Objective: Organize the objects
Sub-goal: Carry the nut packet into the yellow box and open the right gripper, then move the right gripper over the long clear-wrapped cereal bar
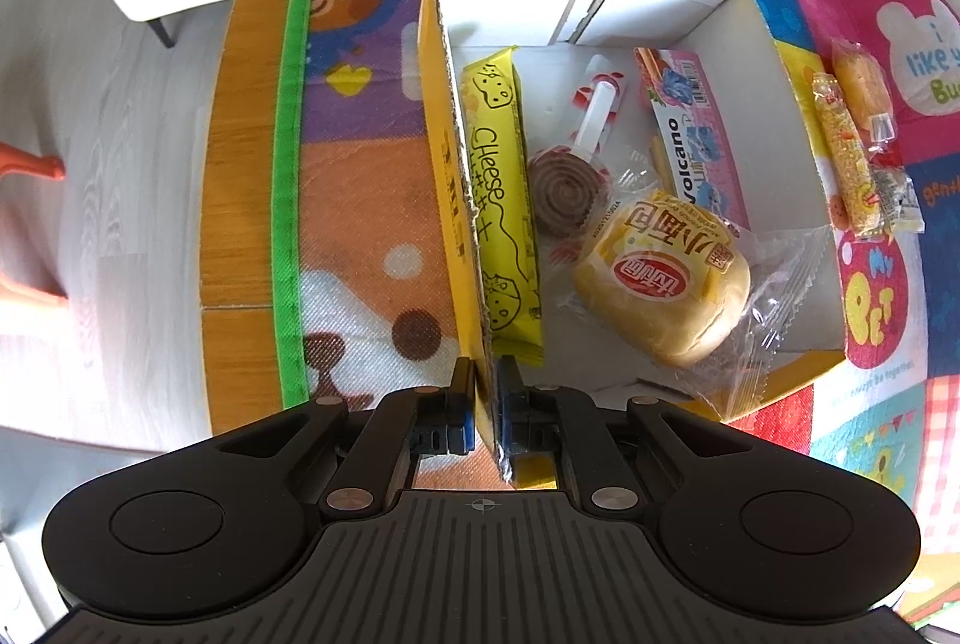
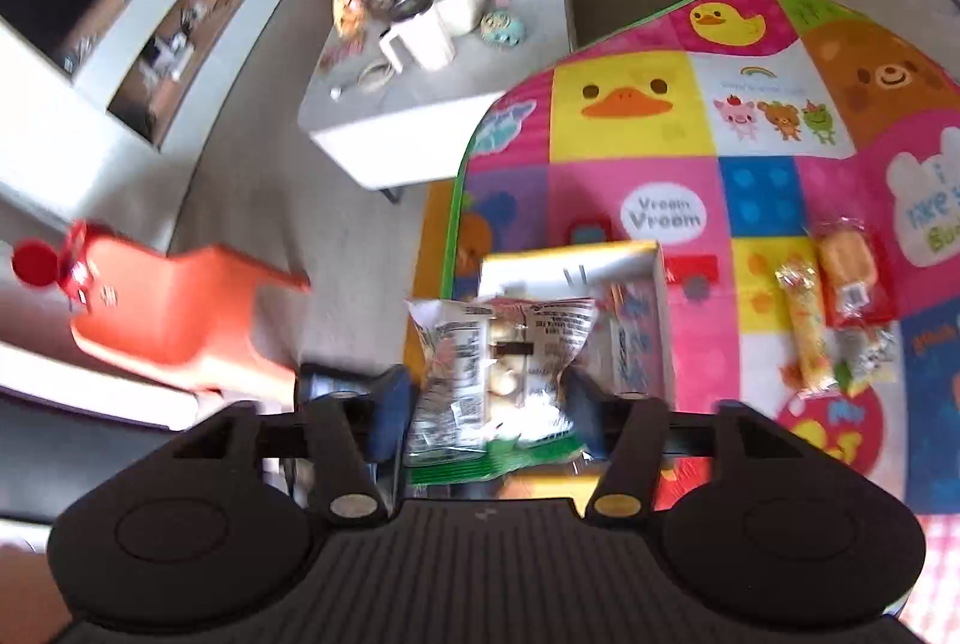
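Note:
My left gripper (image 1: 486, 398) is shut on the left wall of the yellow cardboard box (image 1: 447, 134), one finger outside and one inside. The box holds a cheese snack bar (image 1: 501, 200), a spiral lollipop (image 1: 567, 188), a wrapped bun (image 1: 663, 278) and a pink Volcano pack (image 1: 696, 128). My right gripper (image 2: 492, 404) is shut on a clear snack bag (image 2: 498, 374) with white pieces, held above the near side of the same box (image 2: 657, 284).
Several wrapped snacks (image 1: 852, 152) lie on the colourful play mat (image 1: 372, 134) right of the box; they also show in the right wrist view (image 2: 834, 314). A white low table (image 2: 420, 104) with clutter and an orange chair (image 2: 180, 308) stand off the mat.

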Demonstrator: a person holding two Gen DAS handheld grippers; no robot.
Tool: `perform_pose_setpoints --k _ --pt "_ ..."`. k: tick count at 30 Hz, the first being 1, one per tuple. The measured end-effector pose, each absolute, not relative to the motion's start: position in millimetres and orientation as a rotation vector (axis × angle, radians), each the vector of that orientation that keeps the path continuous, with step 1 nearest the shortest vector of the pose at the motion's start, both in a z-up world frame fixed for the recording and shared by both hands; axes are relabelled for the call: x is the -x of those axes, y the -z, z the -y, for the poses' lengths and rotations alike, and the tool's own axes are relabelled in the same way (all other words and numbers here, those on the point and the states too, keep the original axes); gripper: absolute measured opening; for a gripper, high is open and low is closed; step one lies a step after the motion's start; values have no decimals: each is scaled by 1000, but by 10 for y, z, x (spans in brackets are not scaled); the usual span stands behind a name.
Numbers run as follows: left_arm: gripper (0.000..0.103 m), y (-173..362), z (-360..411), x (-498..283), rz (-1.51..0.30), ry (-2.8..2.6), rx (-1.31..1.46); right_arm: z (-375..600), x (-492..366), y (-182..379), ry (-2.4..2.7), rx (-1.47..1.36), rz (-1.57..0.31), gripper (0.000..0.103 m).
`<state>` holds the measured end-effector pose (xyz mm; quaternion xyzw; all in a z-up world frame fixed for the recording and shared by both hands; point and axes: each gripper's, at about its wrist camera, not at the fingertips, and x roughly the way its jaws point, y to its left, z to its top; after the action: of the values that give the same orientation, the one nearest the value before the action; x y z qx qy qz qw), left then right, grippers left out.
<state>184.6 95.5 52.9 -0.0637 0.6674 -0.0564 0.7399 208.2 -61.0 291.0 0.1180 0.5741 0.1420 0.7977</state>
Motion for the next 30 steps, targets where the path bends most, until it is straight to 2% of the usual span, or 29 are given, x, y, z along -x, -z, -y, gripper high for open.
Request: perform_pose_setpoints --k 4,10,15,30 --pt "9 -528 -983 -1836 -1464 108 170 906 -2066 -2758 -240 -215 -1250 72" --pt "9 -532 -976 -1854 -1473 80 187 1627 -1616 -2224 -70 -73 -1338 72" --pt "8 -531 -944 -1858 -1479 67 170 2200 -1373 -1942 10 -103 -1374 72" --pt "8 -516 -807 -1973 -1529 -14 111 2725 -1946 -1417 -1 -97 -1348 72"
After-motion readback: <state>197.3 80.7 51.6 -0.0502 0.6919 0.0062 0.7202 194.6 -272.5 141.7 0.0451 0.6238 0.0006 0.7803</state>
